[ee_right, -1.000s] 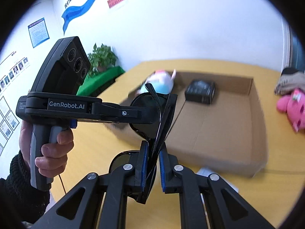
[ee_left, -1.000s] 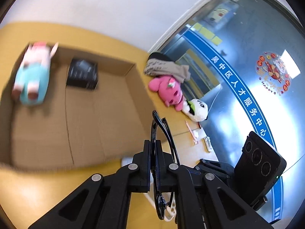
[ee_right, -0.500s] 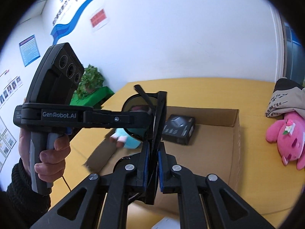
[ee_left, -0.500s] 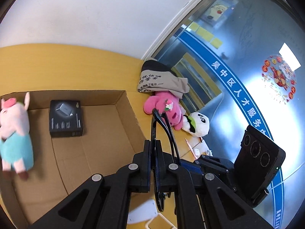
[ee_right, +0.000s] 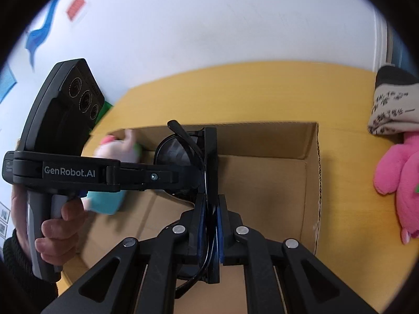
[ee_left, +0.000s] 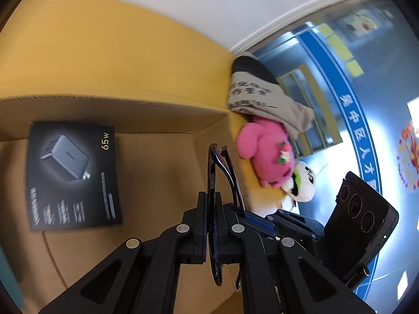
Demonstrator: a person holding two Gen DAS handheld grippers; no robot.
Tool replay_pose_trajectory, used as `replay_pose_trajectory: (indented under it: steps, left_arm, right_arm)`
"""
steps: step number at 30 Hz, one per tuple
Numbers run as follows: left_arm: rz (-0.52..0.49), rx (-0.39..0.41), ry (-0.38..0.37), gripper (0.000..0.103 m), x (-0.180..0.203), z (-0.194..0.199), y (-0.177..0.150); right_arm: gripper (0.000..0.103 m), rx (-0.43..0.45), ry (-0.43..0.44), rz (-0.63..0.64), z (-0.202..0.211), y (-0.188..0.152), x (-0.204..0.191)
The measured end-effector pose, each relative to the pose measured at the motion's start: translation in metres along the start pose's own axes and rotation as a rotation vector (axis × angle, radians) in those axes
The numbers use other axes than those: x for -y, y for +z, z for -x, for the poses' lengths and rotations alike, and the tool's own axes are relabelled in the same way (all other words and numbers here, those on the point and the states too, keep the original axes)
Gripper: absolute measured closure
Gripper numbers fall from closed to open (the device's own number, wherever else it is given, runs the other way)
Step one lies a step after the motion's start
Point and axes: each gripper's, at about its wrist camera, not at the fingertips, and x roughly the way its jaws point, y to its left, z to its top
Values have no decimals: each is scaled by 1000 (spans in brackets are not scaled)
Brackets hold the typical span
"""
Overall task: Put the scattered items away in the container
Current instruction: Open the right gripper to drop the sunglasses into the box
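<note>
Two matte black grippers, the left gripper (ee_right: pixel 207 162) and right gripper (ee_right: pixel 210 225), show silver rivets and blue pads (ee_right: pixel 200 225). White "GenRobot.AI" lettering marks one; three round lenses sit above. A black knit sleeve (ee_right: pixel 13 261) covers the wrist.

The left gripper (ee_left: pixel 211 204) pinches black sunglasses (ee_left: pixel 218 162) above the open cardboard box (ee_left: pixel 162 115). A black charger box (ee_left: pixel 72 175) lies flat inside at left. Right of it, on the yellow table (ee_left: pixel 104 52), sit a pink plush (ee_left: pixel 264 151), a panda plush (ee_left: pixel 302 183) and folded cloth (ee_left: pixel 262 96).
</note>
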Motion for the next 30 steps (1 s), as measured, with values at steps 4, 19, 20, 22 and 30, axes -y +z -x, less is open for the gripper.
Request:
replay_pose_trajectory:
  steps: [4, 19, 20, 22, 30]
  left_arm:
    - [45, -44, 15, 100, -23, -28, 5]
    - [-5, -75, 162, 95, -26, -55, 16]
    - [-14, -63, 182, 82, -24, -53, 16]
    - [-27, -30, 200, 48, -18, -44, 16]
    - [-173, 192, 313, 25, 39, 43, -10]
  right_arm:
    - [96, -61, -47, -20, -34, -1, 11]
    - [93, -135, -154, -98, -75, -15, 24]
    - [91, -130, -160, -99, -73, -16, 23]
    - [81, -119, -157, -110, -70, -17, 24]
    - [38, 9, -166, -20, -6, -38, -12]
